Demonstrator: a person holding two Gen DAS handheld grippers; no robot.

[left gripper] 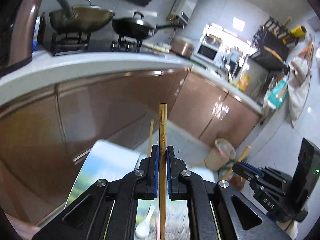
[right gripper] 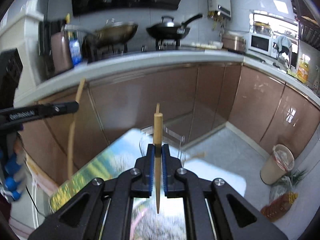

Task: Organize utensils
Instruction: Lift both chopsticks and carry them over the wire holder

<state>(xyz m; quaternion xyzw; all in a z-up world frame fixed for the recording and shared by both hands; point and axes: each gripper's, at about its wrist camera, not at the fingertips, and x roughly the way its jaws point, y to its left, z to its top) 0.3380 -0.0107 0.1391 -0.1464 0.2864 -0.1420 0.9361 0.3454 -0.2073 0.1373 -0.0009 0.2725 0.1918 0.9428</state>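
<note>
Holding one chopstick each, the two grippers hang above a small table in a kitchen. The left gripper [left gripper: 163,154] has its jaws clamped on a wooden chopstick [left gripper: 163,124], which sticks up toward 12 o'clock past the blue pads and runs back down toward 6 o'clock between the black arms. The right gripper [right gripper: 158,152] has its jaws clamped on another chopstick [right gripper: 157,128], with the thick end toward 12 o'clock and the thin tip toward 6 o'clock. In the left view, the right gripper shows at about 4 o'clock, with its chopstick poking out. In the right view, the left gripper shows at about 9 o'clock, and its chopstick hangs down from it, long and blurry. Under both grippers lies the table [right gripper: 112,160], covered with a picture of green fields and sky. A white spoon [left gripper: 145,226] lies on the table, near 6 o'clock in the left view. A clear holder [right gripper: 172,138] stands on the table just past the right gripper, but it is blurry. Behind, near 12 o'clock, a white counter [right gripper: 160,58] holds two pans [right gripper: 170,30] on a stove. A bin [right gripper: 278,164] with a bag in it stands on the floor at about 4 o'clock.
</note>
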